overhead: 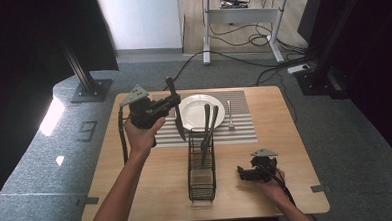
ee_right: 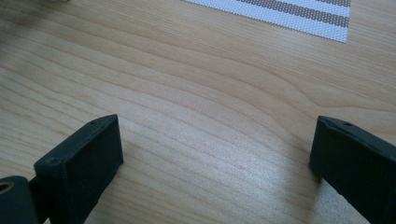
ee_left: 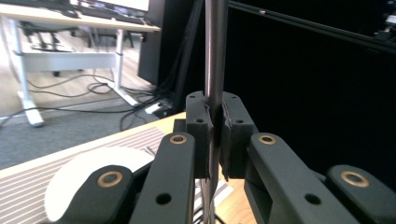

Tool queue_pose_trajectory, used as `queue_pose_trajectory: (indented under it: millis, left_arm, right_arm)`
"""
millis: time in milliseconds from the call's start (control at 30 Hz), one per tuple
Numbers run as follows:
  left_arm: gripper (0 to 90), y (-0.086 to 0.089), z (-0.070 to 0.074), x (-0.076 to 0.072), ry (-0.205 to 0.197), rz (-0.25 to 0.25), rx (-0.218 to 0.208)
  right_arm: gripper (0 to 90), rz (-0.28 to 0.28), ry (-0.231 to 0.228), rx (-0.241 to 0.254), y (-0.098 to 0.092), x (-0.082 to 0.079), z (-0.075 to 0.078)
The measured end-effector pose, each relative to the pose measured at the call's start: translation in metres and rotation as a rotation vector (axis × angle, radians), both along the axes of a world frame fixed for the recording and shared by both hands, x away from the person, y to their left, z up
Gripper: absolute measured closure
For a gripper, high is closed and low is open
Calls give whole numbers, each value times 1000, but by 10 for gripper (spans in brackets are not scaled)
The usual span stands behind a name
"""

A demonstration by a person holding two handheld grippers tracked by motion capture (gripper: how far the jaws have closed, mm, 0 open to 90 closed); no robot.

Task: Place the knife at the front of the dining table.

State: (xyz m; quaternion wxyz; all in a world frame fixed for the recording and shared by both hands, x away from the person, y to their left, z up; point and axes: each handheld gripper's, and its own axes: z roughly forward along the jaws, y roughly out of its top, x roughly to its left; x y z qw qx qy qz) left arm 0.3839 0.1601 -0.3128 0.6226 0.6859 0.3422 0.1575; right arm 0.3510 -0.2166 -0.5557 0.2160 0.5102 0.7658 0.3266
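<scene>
The left tongs (overhead: 175, 102), held up above the counter (overhead: 152, 177) in the person's left hand (overhead: 141, 135), are clenched on a table knife (overhead: 176, 111). The knife hangs upright, black handle on top and blade pointing down, just left of the white plate (overhead: 194, 109) and over the striped placemat (overhead: 242, 131). In the left gripper view the pads (ee_left: 201, 135) press on the knife (ee_left: 215, 70) from both sides, the dark handle rising straight out of them.

A black wire cutlery basket (overhead: 202, 178) stands on the counter in front of the placemat, with two black-handled utensils (overhead: 208, 125) standing in it. A fork (overhead: 229, 115) lies on the placemat just right of the plate.

The right tongs (overhead: 243, 173) rest low near the counter's right front, well apart from the basket, released: in the right gripper view the jaws stand wide with bare wood (ee_right: 210, 116) between them.
</scene>
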Motion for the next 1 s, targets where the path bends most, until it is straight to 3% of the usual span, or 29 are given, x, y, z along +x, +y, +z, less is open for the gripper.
queue_pose_trajectory:
  millis: [233, 667, 1000]
  left_arm:
    - [837, 18, -10, 1, 29, 64, 43]
    - [837, 51, -57, 11, 140, 178, 131]
    - [837, 50, -91, 34, 232, 234, 247]
  right_arm:
    - [26, -2, 2, 1, 0, 0, 0]
    - [26, -5, 2, 2, 1, 0, 0]
    - [26, -5, 1, 3, 1, 0, 0]
